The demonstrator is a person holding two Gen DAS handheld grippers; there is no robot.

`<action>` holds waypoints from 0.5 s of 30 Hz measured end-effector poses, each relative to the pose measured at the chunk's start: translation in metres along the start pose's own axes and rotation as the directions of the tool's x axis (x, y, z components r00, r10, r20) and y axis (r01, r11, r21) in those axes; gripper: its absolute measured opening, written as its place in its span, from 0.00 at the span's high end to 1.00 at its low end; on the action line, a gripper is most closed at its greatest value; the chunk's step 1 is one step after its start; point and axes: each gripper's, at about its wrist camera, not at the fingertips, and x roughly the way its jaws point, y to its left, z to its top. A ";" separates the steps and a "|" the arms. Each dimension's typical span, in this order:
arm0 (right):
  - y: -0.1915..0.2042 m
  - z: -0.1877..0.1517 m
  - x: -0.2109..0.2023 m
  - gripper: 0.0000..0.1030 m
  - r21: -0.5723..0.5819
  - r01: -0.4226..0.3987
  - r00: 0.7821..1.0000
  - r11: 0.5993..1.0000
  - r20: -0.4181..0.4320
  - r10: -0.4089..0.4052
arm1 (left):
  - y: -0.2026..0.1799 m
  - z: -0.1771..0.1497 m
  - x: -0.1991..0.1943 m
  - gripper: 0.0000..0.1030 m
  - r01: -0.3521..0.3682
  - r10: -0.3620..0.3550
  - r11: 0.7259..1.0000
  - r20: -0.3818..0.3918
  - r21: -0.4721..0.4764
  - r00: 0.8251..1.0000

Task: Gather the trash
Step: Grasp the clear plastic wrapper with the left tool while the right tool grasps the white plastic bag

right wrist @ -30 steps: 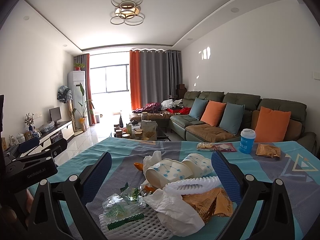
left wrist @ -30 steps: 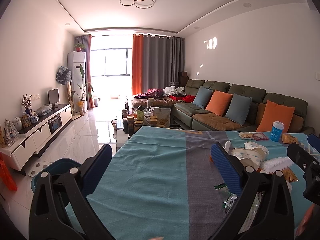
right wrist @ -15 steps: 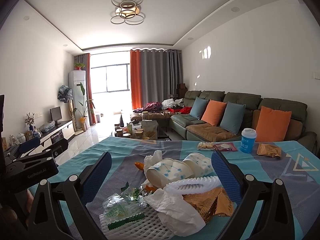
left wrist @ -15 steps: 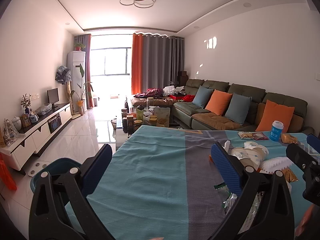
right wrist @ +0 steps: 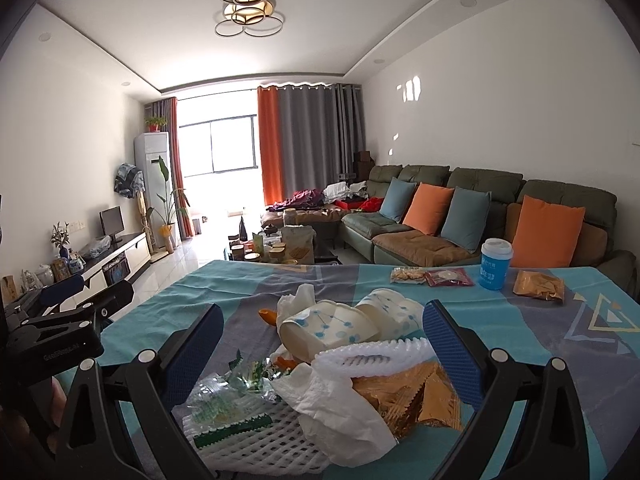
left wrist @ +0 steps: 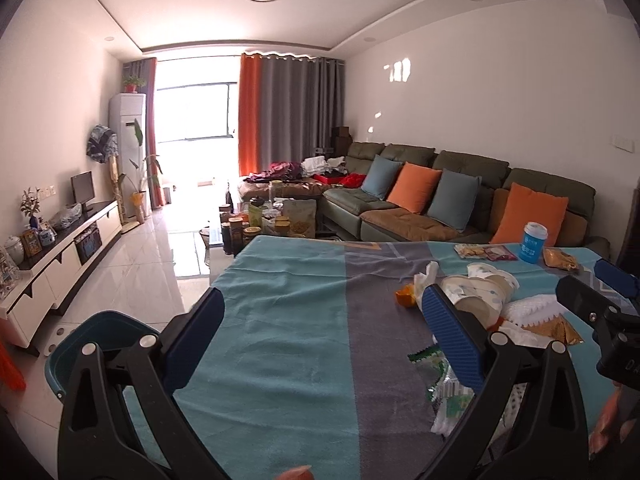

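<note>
A pile of trash lies on the teal and grey tablecloth [right wrist: 224, 288]: two crushed paper cups [right wrist: 332, 324], white tissue [right wrist: 340, 404], white foam net [right wrist: 256, 440], gold wrapper [right wrist: 408, 396], clear green-printed wrappers [right wrist: 224, 392] and orange peel [right wrist: 267, 314]. My right gripper [right wrist: 322, 344] is open and empty, its jaws on either side of the pile. My left gripper [left wrist: 322, 332] is open and empty over bare cloth [left wrist: 280, 320], left of the pile [left wrist: 480, 300]. A dark teal bin [left wrist: 100, 336] stands on the floor at the table's left edge.
A blue lidded cup [right wrist: 495, 264], snack packets [right wrist: 432, 278] and a gold bag [right wrist: 538, 285] lie at the table's far side. Beyond are a green sofa [right wrist: 480, 216] with cushions, a cluttered coffee table [right wrist: 276, 248] and a white TV cabinet [left wrist: 60, 256].
The left gripper's view has shifted slightly, with the pile a little more in sight. Both grippers stay open and the trash has not moved.
</note>
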 end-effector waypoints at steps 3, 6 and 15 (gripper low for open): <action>-0.013 -0.004 0.003 0.06 0.028 -0.001 0.999 1.000 -0.038 0.002 | -0.011 -0.007 0.006 0.05 0.106 -0.105 0.994 -0.044 0.035 0.994; -0.024 -0.009 0.007 0.06 0.044 -0.008 0.997 0.999 -0.075 0.012 | -0.024 -0.016 0.012 0.05 0.205 -0.198 0.976 -0.096 0.070 0.975; -0.031 -0.034 0.027 0.26 0.057 -0.093 0.967 0.994 -0.234 0.104 | -0.062 -0.044 0.035 0.15 0.431 -0.398 0.898 -0.266 0.081 0.878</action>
